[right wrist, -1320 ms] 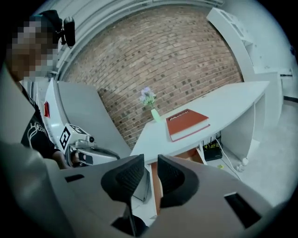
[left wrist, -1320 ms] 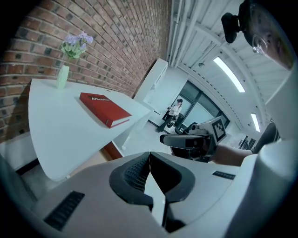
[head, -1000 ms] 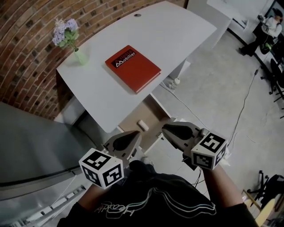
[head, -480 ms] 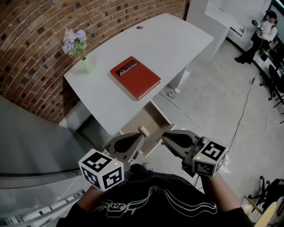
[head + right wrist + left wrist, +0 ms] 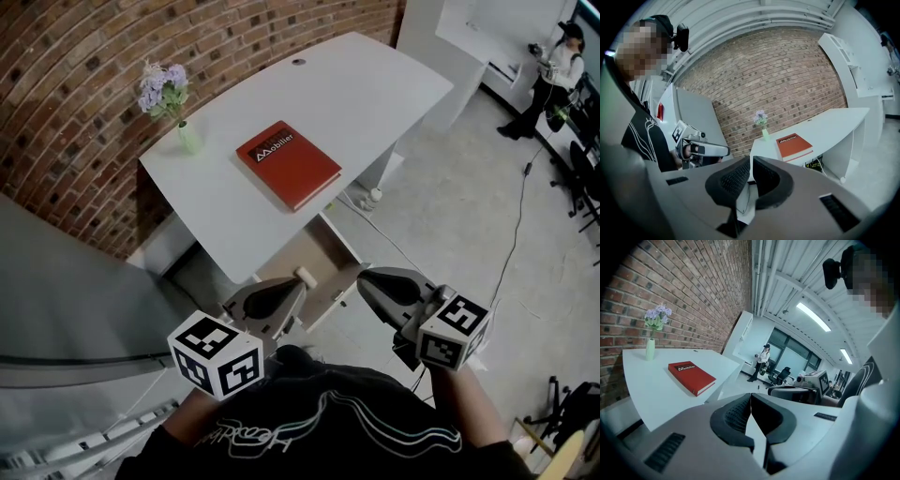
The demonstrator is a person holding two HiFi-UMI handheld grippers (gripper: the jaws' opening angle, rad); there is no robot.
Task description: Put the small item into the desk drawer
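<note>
A small cream item [image 5: 305,276] lies in the open drawer [image 5: 343,247] under the front edge of the white desk [image 5: 375,84]. My left gripper [image 5: 298,289] is shut and empty, its tip just in front of the item. Level with it, to the right of the drawer's corner, my right gripper [image 5: 362,277] is also shut with nothing in it. In the left gripper view the jaws [image 5: 750,397] meet and point over the desk. The right gripper view shows its jaws [image 5: 751,160] together, with the left gripper [image 5: 701,149] off to the side.
A red book [image 5: 288,164] and a green vase of purple flowers [image 5: 183,131] stand on the desk, against a brick wall [image 5: 84,75]. A grey panel [image 5: 66,300] runs along my left. A cable [image 5: 516,225] crosses the concrete floor; a person [image 5: 553,70] stands far right.
My right gripper has drifted a little to the right, away from the drawer. The left gripper has barely moved. The head view has shifted slightly, so the desk sits lower in the frame.
</note>
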